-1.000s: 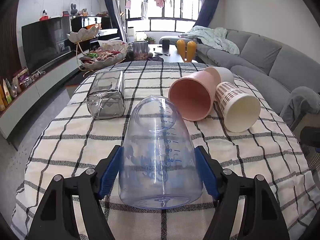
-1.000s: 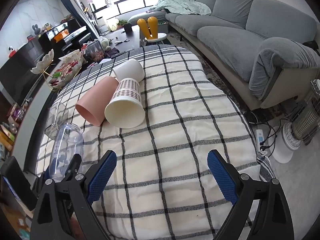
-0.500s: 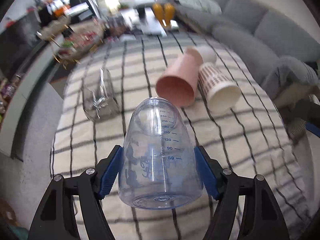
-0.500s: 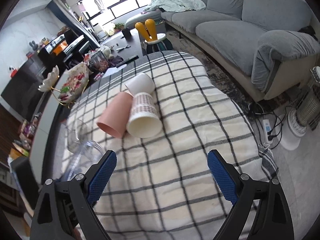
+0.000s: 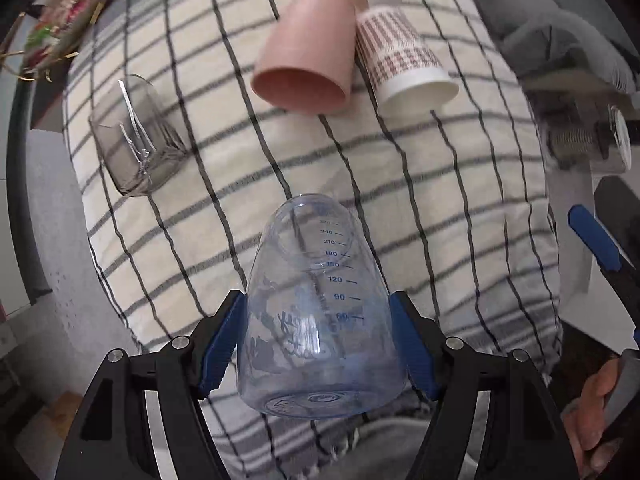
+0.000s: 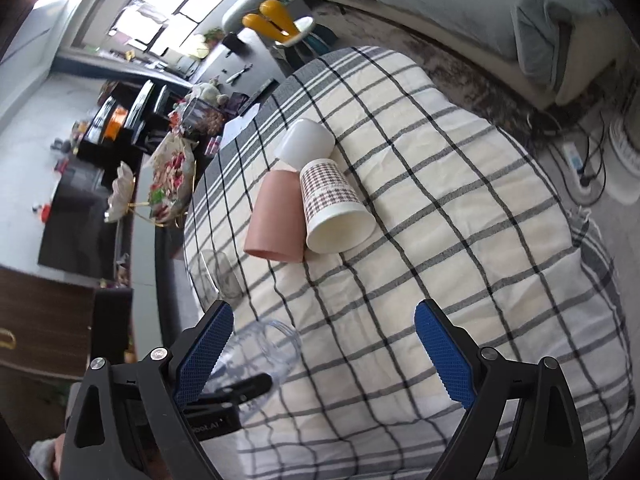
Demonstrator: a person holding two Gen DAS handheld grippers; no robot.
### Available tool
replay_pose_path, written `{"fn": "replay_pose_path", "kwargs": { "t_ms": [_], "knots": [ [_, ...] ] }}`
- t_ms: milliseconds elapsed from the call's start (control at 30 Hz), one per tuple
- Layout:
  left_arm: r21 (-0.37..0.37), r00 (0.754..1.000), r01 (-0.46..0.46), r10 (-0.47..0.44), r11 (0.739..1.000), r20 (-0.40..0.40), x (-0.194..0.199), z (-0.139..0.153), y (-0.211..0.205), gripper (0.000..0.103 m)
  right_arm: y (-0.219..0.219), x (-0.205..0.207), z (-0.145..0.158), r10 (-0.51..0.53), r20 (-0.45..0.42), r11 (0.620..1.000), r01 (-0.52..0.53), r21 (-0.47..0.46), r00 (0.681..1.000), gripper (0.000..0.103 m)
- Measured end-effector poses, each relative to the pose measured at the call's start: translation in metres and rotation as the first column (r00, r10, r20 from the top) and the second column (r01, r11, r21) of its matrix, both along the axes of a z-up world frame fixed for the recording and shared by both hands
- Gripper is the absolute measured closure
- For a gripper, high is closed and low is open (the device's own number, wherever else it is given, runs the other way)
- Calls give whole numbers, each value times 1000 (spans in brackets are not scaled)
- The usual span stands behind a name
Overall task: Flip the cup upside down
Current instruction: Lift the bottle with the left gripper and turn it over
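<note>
My left gripper (image 5: 318, 340) is shut on a clear plastic measuring cup (image 5: 320, 312) with blue printed marks. It holds the cup in the air above the checked tablecloth (image 5: 420, 200), with the cup's mouth pointing away and down and its base toward the camera. The cup also shows in the right wrist view (image 6: 264, 356), behind the left finger. My right gripper (image 6: 320, 354) is open and empty, high above the table's near side.
A pink cup (image 5: 308, 52), a patterned paper cup (image 5: 404, 60) and a white cup (image 6: 304, 140) lie on their sides at the far middle of the table. A grey square glass (image 5: 138, 140) lies at the left. A sofa (image 6: 500, 12) is at the right.
My left gripper has lifted the clear cup off the table and tilted it, so the view now looks down on the table. My right gripper has risen too and stays open.
</note>
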State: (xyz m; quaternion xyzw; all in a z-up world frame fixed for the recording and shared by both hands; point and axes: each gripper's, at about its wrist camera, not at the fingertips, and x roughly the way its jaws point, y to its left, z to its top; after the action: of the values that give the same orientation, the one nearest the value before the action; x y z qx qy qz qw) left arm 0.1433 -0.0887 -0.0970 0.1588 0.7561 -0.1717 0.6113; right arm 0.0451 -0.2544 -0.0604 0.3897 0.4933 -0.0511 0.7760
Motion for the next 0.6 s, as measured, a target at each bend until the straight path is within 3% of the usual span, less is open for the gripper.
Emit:
{"fn": "replay_pose_path", "kwargs": {
  "t_ms": [200, 400, 600],
  "knots": [
    [104, 986, 63, -46, 993, -161, 17, -21, -17, 30, -8, 19, -8, -23, -32, 998, 25, 64, 999, 10],
    [149, 967, 137, -100, 979, -232, 28, -40, -30, 30, -20, 32, -27, -45, -78, 992, 54, 117, 996, 10],
    [164, 959, 129, -81, 978, -271, 31, -52, -27, 30, -24, 39, -38, -47, -96, 988, 61, 140, 994, 10]
  ]
}}
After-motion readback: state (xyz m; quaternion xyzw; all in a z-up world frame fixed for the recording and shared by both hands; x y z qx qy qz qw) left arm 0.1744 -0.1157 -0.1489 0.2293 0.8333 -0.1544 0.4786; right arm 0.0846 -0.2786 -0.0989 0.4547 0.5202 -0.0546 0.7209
